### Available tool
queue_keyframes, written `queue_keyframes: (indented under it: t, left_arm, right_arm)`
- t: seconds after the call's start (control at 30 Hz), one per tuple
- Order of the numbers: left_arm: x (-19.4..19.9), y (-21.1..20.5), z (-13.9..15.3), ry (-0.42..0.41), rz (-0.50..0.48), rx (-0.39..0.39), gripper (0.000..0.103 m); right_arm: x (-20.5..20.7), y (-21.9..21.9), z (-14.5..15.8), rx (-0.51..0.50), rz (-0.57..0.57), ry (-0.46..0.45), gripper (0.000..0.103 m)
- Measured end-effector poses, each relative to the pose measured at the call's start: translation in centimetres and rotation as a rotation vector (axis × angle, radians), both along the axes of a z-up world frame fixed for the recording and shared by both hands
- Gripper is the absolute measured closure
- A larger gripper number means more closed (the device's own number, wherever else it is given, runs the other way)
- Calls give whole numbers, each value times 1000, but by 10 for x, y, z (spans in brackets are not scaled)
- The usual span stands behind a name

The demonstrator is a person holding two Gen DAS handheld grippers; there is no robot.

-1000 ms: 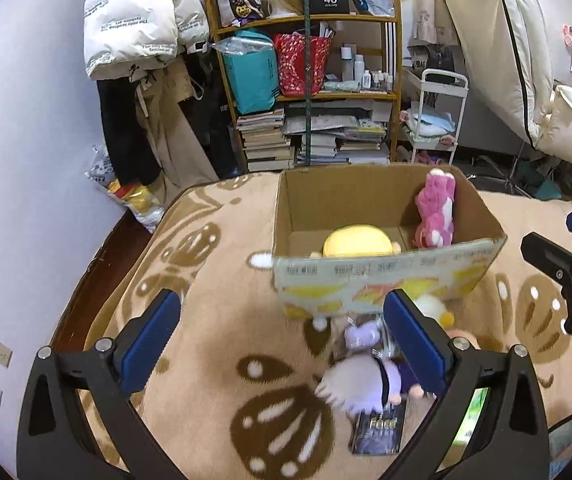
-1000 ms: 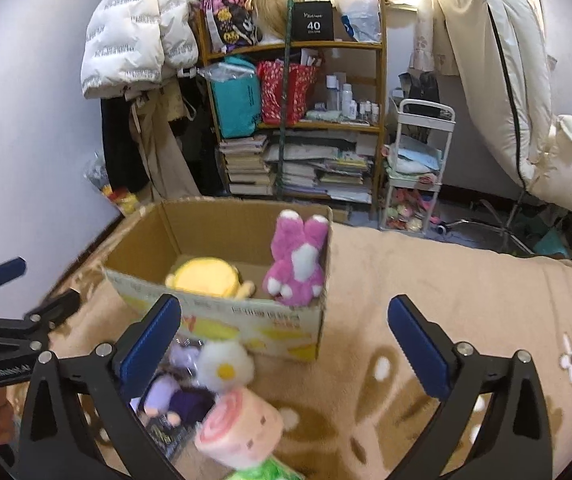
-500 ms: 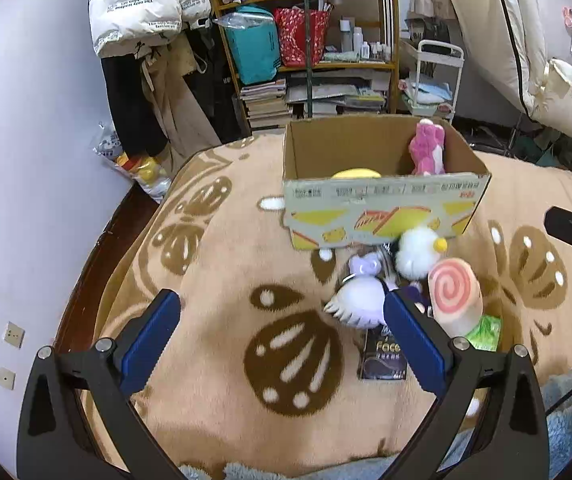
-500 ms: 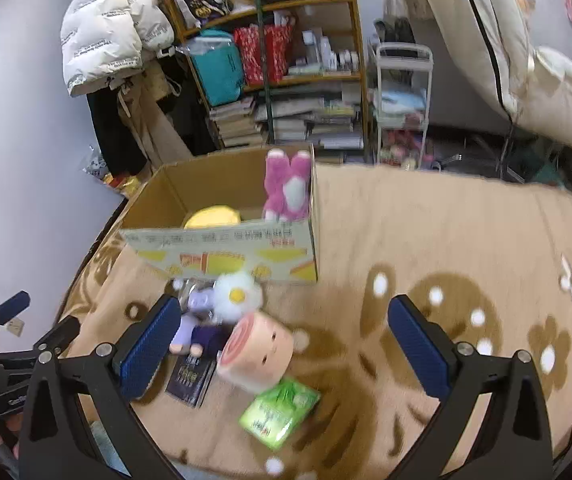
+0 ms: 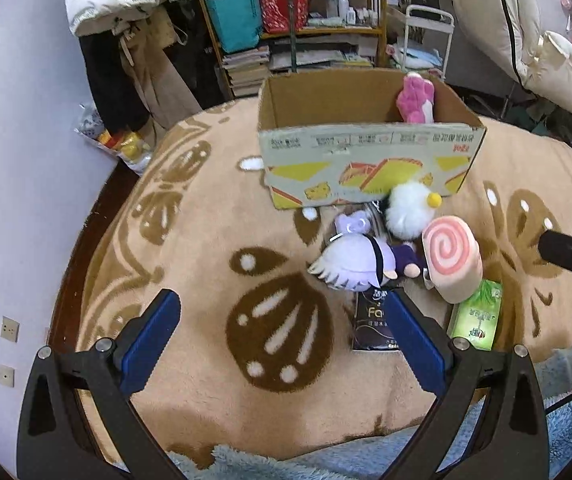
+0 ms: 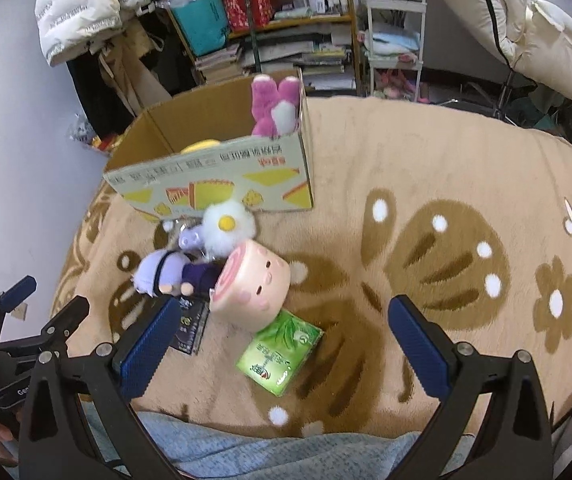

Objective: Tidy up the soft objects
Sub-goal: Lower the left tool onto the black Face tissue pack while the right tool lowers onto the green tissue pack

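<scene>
Left wrist view: left gripper (image 5: 281,328) sits at the bottom of the frame, blue pads spread wide w/ nothing between them, hanging over the tan blanket (image 5: 189,240) w/ brown flower shapes. Cardboard box (image 5: 370,164) is upper center, open top, pink plush (image 5: 416,98) poking up in its back right corner. Just below the box, center-right, the loose pile: white fluffy ball w/ yellow dot (image 5: 408,210) touching the box front, small lavender keychain (image 5: 352,222) to its left, purple-haired doll (image 5: 356,262) lying on its side, pink swirl roll plush (image 5: 452,256) right of it. Green tissue pack (image 5: 476,318) just under the roll, dark booklet (image 5: 374,326) partly under the doll. Right gripper's black tip pokes in at the right edge.

Right wrist view: right gripper (image 6: 279,332) at the bottom, pads also wide apart, holding nothing. Box (image 6: 221,180) upper left-center, pink plush (image 6: 275,106) at its right end, something yellow (image 6: 201,146) peeking over the rim. Pile is below the box, left of center: white ball (image 6: 227,226), doll (image 6: 171,274), roll plush (image 6: 251,290) w/ a little face, all touching. Tissue pack (image 6: 279,352) sits mid-bottom btwn the pads. Left gripper (image 6: 33,308) shows at the lower left edge, open too.
</scene>
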State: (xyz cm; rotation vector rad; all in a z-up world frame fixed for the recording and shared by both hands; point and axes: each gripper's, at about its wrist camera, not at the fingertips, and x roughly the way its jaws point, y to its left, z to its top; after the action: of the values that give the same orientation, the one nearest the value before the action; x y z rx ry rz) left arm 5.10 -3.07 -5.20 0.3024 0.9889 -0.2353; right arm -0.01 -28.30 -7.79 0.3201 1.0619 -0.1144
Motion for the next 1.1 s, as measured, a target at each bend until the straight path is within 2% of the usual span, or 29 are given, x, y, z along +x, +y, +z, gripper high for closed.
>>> queue_keyframes:
  t: [0.3,0.63,1.1]
  left_arm:
    - [8,-11,-21,63,-33,35,3]
    - [13,-20,-42,137,-61,58,3]
    - [17,-43,-74,215,-109,113,3]
  right_arm:
    - [14,7,-37,57,12,135,0]
    - [25,20,-74,63,22,256,0]
    - [33,20,-99,73,-5,327,0]
